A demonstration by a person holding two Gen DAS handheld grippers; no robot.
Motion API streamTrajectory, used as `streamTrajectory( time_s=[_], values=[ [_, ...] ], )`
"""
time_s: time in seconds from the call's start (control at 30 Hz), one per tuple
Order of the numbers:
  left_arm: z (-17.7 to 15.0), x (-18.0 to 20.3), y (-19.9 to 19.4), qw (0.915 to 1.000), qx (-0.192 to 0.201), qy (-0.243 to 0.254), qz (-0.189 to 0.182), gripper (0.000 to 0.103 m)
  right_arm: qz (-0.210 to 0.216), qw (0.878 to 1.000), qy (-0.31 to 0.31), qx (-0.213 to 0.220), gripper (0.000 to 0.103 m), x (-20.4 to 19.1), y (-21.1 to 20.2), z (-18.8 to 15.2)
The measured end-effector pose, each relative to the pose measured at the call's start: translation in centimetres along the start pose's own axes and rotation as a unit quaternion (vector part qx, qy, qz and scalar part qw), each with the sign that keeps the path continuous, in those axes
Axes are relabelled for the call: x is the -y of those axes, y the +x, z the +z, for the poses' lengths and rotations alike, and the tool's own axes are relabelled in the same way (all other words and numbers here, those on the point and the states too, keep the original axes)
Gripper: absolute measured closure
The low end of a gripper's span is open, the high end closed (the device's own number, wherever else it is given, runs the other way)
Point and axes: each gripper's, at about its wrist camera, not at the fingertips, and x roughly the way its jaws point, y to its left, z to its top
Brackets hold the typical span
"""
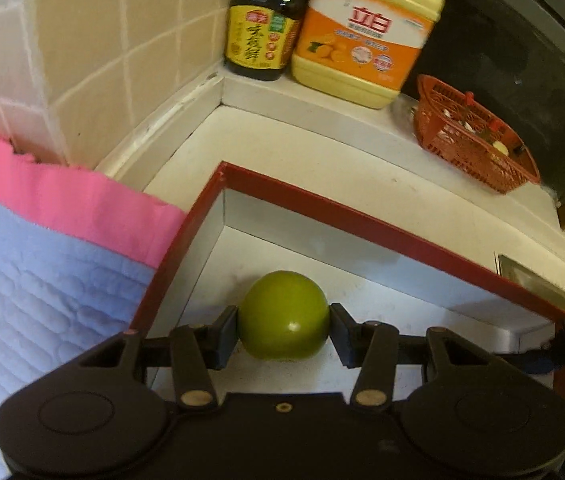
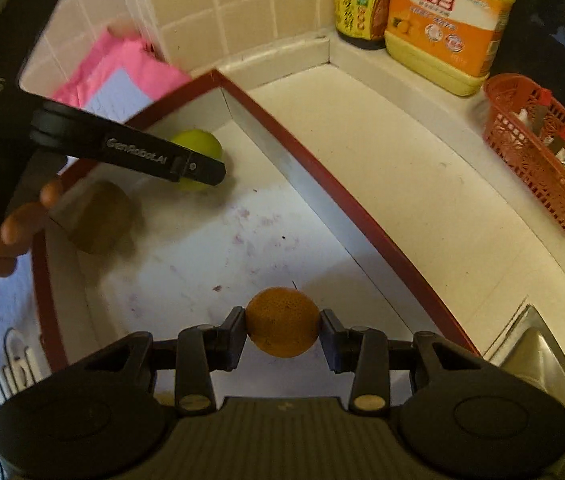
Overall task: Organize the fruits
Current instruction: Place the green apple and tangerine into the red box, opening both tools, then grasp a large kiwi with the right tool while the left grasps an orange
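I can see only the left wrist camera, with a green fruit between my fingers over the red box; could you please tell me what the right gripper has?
Observer: The right gripper is shut on an orange fruit, above the red box.
Operator: Is anything lying inside already?
Observer: Yes, a brown fruit lies by the left wall, near your green fruit.
Operator: Is the floor clean?
Observer: No, it has purple stains.

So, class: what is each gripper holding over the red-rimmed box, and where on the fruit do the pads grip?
The left gripper holds a green fruit by its opposite sides. The right gripper holds an orange the same way.
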Motion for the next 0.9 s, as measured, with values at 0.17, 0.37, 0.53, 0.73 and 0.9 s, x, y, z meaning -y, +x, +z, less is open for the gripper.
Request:
streamTrajectory(
  time_s=[0.17, 0.37, 0.53, 0.73, 0.9],
  values=[
    [-0.2, 0.0, 0.6, 1.0000, -0.008, 0.003, 0.000, 0.045, -0.018, 1.000, -0.014, -0.014, 0.061, -0.3, 1.0, 0.2],
    [-0.5, 0.2, 0.5, 1.0000, -0.002, 0.006, 0.000, 0.042, -0.021, 0.999, -0.024, -0.026, 0.061, -0.2, 1.0, -0.2],
    [-1.4, 0.3, -1.9, 0.9994, 0.033, 0.012, -0.005, 0.025, -0.020, 1.000, -0.008, -0.022, 0.061, 0.6, 0.8, -0.3],
    [-3.7, -2.5, -6.7, 0.9964, 0.078, -0.018, -0.029, 0.024, 0.018, 0.999, 0.031, -0.013, 0.047, 1.8, -1.0, -0.6],
    [-7.8, -5.8, -13.8, 0.9936, 0.105, -0.037, 0.021, 0.024, 0.011, 1.000, 0.026, 0.009, 0.047, 1.6, -3.6, -1.0]
  ],
)
